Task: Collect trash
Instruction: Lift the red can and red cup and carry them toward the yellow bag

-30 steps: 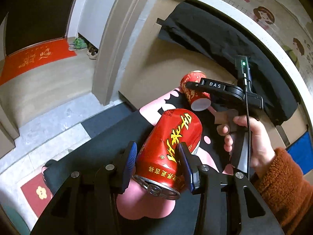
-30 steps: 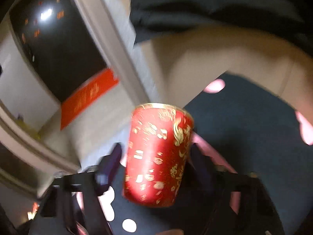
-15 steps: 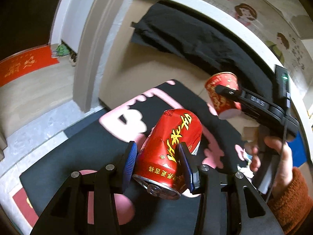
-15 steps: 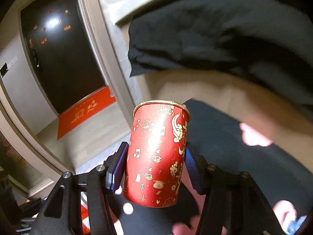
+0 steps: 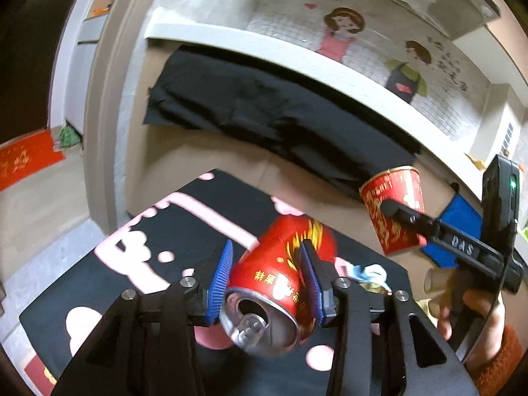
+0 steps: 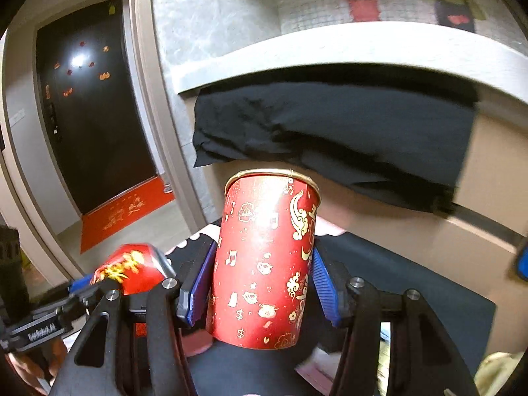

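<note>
Left jaws: the left gripper (image 5: 264, 277) pinches a dented red can (image 5: 280, 283) across its body; its jaws have just been closing further, and the can wall is caved in between the blue pads (image 5: 221, 275).
Right jaws: the right gripper (image 6: 260, 283) clamps a red paper cup (image 6: 264, 260) by its sides, pads flat against the wall.
Where the trash is: both pieces are lifted clear above the black mat with pink shapes (image 5: 158, 231); the cup is off to the right of the can, well apart. Crumpled wrappers (image 5: 366, 272) lie on the mat beyond the can.
Can axis: long axis runs roughly along the gripper's fingers, opened top with pull-tab toward the camera, base pointing away and upward.
Cup axis: upright, gold rim up, base down, tilted slightly.
Risk, can: the crushed wall offers an uneven seat, so I judge it could twist or slip out in a fast swing; any dregs may drip from the lowered mouth.
Risk, cup: thin paper may buckle under harder squeeze and slide down.
Risk, shared: no bin is in view.
</note>
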Motion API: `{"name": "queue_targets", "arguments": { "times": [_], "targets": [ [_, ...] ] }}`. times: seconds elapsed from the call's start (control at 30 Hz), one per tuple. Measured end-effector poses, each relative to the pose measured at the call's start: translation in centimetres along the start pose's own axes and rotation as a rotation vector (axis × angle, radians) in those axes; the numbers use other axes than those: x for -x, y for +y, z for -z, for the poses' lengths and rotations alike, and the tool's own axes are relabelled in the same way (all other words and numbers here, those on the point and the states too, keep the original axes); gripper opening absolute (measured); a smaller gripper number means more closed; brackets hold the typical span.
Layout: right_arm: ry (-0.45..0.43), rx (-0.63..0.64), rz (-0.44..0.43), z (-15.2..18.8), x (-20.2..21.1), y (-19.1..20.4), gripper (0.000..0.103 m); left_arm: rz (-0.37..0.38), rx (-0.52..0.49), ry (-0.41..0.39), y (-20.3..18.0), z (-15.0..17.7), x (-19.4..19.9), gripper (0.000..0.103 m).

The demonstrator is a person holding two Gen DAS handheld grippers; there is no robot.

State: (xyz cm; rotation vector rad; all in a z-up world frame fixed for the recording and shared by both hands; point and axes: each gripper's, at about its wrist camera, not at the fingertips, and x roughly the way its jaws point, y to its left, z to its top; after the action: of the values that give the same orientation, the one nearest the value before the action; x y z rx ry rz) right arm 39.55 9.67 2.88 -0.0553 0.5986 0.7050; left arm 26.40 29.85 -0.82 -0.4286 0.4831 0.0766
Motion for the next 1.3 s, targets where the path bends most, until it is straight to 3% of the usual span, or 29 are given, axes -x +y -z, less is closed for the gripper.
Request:
{"name": "queue_targets", "arguments": {
  "times": [0.03, 0.17, 0.27, 0.43, 0.53, 0.63, 0.87, 1.07, 1.3],
  "targets": [
    [-0.004, -0.006, 0.004, 0.3, 0.8, -0.5, 0.052, -0.001, -0.016, 0.001, -1.0, -0.1, 0.1, 0.02],
    [-0.024, -0.042, 0.017, 1.4, 4.4, -2.5, 0.053, -0.01, -0.103, -0.024, -4.9, -0.2, 0.1, 0.02],
    [-0.031, -0.059, 0.051, 2.8, 6.3, -4.1, 0.053, 0.031, -0.06, 0.054, -5.4, 0.3, -1.6, 0.02],
    [0.023, -0.113, 0.02, 6.8, 7.3, -6.3, 0.053, 0.055, -0.025, 0.152, -3.5, 2.1, -2.0, 0.02],
    [0.073, -0.109, 0.027, 9.7, 7.3, -6.9, 0.053, 0.069, -0.046, 0.176, -1.9, 3.4, -0.5, 0.025],
    [0.118, -0.14, 0.019, 12.3, 7.0, -7.4, 0.053, 0.078, -0.05, 0.205, 0.1, 4.8, 0.8, 0.043],
    [0.163, -0.18, -0.013, 16.1, 6.7, -6.2, 0.054, 0.038, 0.161, 0.266, 5.0, 8.2, 2.5, 0.051],
    [0.217, -0.162, 0.026, 19.0, 6.6, -5.4, 0.054, 0.069, 0.301, 0.367, 5.5, 12.1, 2.6, 0.052],
    [0.232, -0.178, 0.048, 20.6, 6.7, -6.1, 0.056, 0.031, 0.393, 0.33, 5.5, 11.8, -1.1, 0.057]
  ]
}}
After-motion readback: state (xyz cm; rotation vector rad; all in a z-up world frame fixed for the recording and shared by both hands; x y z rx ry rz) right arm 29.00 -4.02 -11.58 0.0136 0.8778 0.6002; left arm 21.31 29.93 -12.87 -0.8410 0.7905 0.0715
